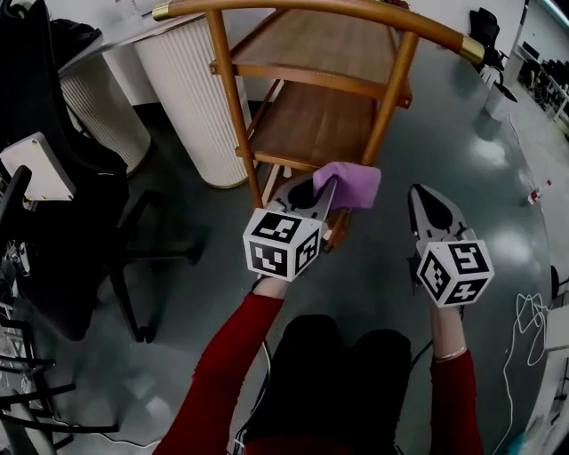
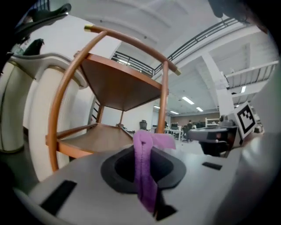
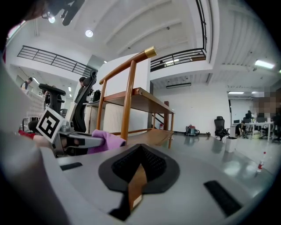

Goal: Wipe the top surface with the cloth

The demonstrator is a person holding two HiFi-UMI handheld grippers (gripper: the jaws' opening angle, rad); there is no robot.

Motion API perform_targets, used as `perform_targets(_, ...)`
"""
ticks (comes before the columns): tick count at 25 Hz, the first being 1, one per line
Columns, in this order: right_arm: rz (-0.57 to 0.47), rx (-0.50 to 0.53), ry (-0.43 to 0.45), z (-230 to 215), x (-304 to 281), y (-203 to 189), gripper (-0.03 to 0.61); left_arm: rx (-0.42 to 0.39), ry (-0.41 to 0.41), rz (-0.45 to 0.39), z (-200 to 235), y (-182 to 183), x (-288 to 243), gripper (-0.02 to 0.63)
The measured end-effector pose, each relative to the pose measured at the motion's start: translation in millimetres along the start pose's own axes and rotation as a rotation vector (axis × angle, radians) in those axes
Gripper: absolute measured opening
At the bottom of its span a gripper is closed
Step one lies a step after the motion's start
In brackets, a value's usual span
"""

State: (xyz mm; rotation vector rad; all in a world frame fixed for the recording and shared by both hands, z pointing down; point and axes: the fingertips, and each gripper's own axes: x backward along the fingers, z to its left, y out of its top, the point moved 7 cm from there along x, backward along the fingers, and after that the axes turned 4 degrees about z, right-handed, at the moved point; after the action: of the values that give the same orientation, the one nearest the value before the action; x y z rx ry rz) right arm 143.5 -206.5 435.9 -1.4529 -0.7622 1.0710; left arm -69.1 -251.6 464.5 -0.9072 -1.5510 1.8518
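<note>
A purple cloth (image 1: 351,182) is pinched in my left gripper (image 1: 331,187), which is shut on it; a fold hangs down between the jaws (image 2: 145,176). The gripper hovers just in front of the wooden cart's lower shelf (image 1: 311,124), beside its right front post (image 1: 384,98). The cart's top shelf (image 1: 329,44) lies higher and farther off, under a curved handle (image 1: 311,7). My right gripper (image 1: 425,203) is shut with nothing held, to the right of the cart above the floor. From the right gripper view the cloth (image 3: 107,140) shows at the left gripper's tip.
A black office chair (image 1: 62,222) stands at the left. Two white ribbed column bases (image 1: 191,98) (image 1: 98,107) stand behind and left of the cart. Cables (image 1: 529,320) lie on the grey floor at the right, with a small bottle (image 1: 536,191) farther off.
</note>
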Motion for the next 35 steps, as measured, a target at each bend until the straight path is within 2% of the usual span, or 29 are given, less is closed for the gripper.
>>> perform_targets(8,-0.012,0.002,0.081,26.7,-23.4,1.4,0.005,0.102,0.339,-0.021,119.6,15.5,69.4,0.048)
perform_targets(12,-0.008,0.008,0.105,34.4,-29.7,0.8,0.005,0.122,0.438,-0.046,144.8,16.3,100.3,0.048)
perform_targets(15,-0.008,0.019,0.104,35.3,-29.9,1.3,0.005,0.116,0.467,-0.046,150.5,13.0,112.9,0.048)
perform_targets(17,-0.004,0.027,0.099,35.8,-29.9,-1.1,0.005,0.086,0.442,-0.039,139.8,6.8,116.2,0.048)
perform_targets(19,0.006,0.032,0.102,37.1,-31.8,-6.2,0.005,0.028,0.353,-0.029,110.8,-4.3,113.2,0.048)
perform_targets(22,0.040,0.046,0.108,39.8,-30.5,-21.1,0.005,-0.044,0.123,0.016,43.3,-39.4,92.5,0.048)
perform_targets(25,0.080,0.058,0.094,36.4,-21.4,-38.4,0.005,-0.064,-0.118,0.105,-18.0,-87.7,56.4,0.048)
perform_targets(27,0.104,0.060,0.074,29.2,-13.3,-49.3,0.005,-0.070,-0.222,0.165,-45.5,-118.2,31.6,0.048)
perform_targets(30,0.136,0.052,0.037,14.5,0.3,-65.8,0.005,-0.082,-0.259,0.245,-61.9,-158.5,-0.8,0.048)
perform_targets(35,0.177,0.033,0.004,1.7,13.5,-85.8,0.005,-0.063,-0.161,0.316,-33.0,-203.6,-30.9,0.048)
